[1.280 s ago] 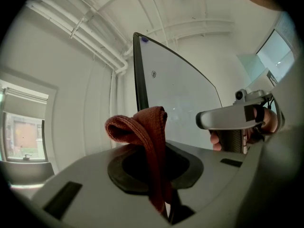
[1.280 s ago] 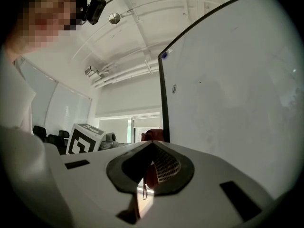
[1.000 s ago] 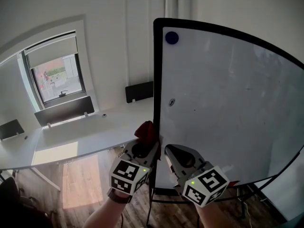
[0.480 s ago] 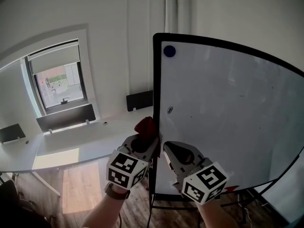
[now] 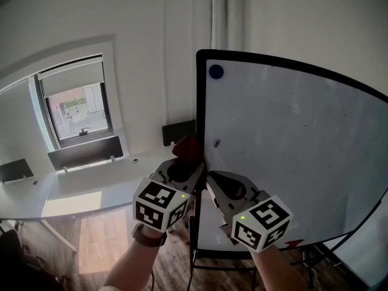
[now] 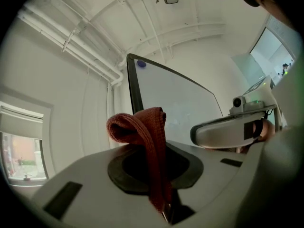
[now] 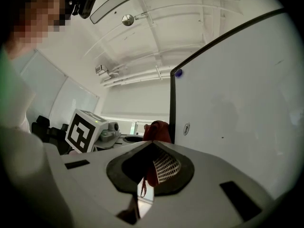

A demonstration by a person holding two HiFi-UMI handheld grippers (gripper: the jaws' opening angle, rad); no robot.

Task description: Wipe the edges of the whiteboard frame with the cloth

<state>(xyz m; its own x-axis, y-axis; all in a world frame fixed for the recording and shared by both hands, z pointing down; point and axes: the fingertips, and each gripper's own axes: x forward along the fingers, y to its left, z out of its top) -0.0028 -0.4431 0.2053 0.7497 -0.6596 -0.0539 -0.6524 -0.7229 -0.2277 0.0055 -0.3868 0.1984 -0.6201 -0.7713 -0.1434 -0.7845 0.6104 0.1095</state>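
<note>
The whiteboard [image 5: 291, 150] stands upright on a stand, its black frame [image 5: 199, 102] running down the left side. A blue magnet [image 5: 216, 71] sits near the top corner. My left gripper [image 5: 183, 163] is shut on a dark red cloth [image 5: 188, 147], which presses against the frame's left edge about halfway up. In the left gripper view the cloth [image 6: 142, 127] loops out from between the jaws [image 6: 152, 165]. My right gripper [image 5: 211, 179] is shut and holds nothing, just right of the left one, in front of the board face. From the right gripper [image 7: 151, 167] the cloth [image 7: 156, 129] shows beside the frame [image 7: 172, 108].
A long white desk [image 5: 91, 180] runs behind and left of the board, with black dividers [image 5: 85, 152] on it and a window [image 5: 76, 105] beyond. The board's stand legs [image 5: 200, 259] rest on a wooden floor [image 5: 103, 235]. A small red item [image 5: 293, 244] lies at the board's bottom edge.
Both grippers have risen along the frame's left edge, carrying the cloth higher up the frame. The head view has tilted up a little.
</note>
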